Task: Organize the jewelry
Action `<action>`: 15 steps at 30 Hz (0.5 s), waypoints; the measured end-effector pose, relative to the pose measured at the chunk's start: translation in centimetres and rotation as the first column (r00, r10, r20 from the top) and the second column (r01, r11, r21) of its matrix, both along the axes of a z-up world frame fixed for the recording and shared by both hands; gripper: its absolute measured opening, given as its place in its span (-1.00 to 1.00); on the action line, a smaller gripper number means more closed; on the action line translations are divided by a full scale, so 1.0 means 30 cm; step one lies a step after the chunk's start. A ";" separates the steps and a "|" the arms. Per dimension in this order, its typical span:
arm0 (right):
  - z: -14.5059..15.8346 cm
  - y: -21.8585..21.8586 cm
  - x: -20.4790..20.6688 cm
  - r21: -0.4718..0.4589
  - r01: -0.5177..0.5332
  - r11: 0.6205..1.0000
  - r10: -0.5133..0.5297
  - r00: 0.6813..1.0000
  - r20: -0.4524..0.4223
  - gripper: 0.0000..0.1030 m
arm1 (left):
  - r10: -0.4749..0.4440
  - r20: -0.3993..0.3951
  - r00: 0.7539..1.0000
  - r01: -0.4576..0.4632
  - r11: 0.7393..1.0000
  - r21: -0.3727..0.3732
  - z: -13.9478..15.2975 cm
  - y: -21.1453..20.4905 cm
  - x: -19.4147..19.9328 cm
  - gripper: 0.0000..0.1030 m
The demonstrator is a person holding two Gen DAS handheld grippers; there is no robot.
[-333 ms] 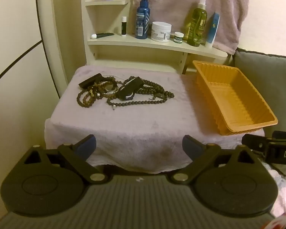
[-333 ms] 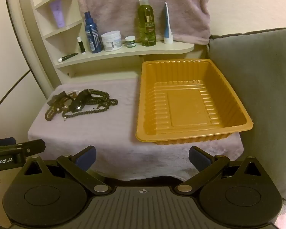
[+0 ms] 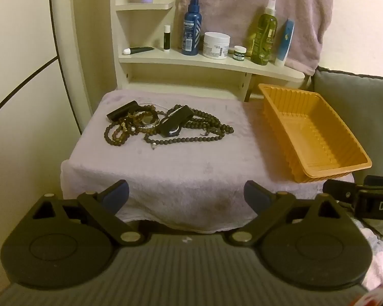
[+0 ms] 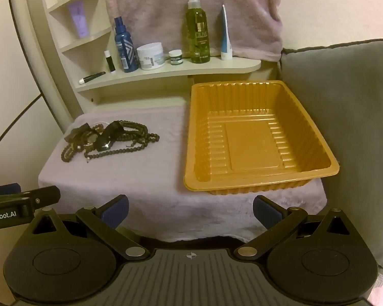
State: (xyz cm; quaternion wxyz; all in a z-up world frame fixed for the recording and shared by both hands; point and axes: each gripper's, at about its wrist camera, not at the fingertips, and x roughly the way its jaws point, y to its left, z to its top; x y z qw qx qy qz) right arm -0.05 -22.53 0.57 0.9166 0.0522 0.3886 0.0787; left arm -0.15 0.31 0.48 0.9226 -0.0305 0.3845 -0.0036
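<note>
A tangled pile of jewelry [image 3: 163, 126] lies on the towel-covered table [image 3: 166, 168]: dark bead necklaces, bracelets, a black watch and a black bar-shaped piece. It also shows in the right wrist view [image 4: 107, 139]. An empty orange plastic tray [image 3: 311, 130] stands to its right, seen too in the right wrist view [image 4: 252, 137]. My left gripper [image 3: 186, 196] is open and empty, in front of the table's near edge. My right gripper [image 4: 190, 210] is open and empty, near the edge in front of the tray.
A cream shelf [image 3: 206, 61] behind the table holds a blue bottle [image 3: 191, 33], a white jar [image 3: 215, 44], a green spray bottle [image 3: 264, 34] and tubes. A pink towel [image 3: 255, 2] hangs behind. A grey cushion [image 4: 344, 117] stands right of the tray.
</note>
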 end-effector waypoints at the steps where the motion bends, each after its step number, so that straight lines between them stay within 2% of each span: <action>1: 0.008 0.013 -0.005 -0.008 0.002 1.000 -0.002 1.000 0.003 0.99 | -0.001 0.000 1.000 0.001 1.000 0.000 0.001 -0.001 0.001 0.86; 15: 0.006 0.007 -0.001 -0.005 0.001 1.000 -0.001 1.000 0.001 0.99 | -0.009 0.005 1.000 0.009 1.000 -0.007 0.004 0.004 0.003 0.86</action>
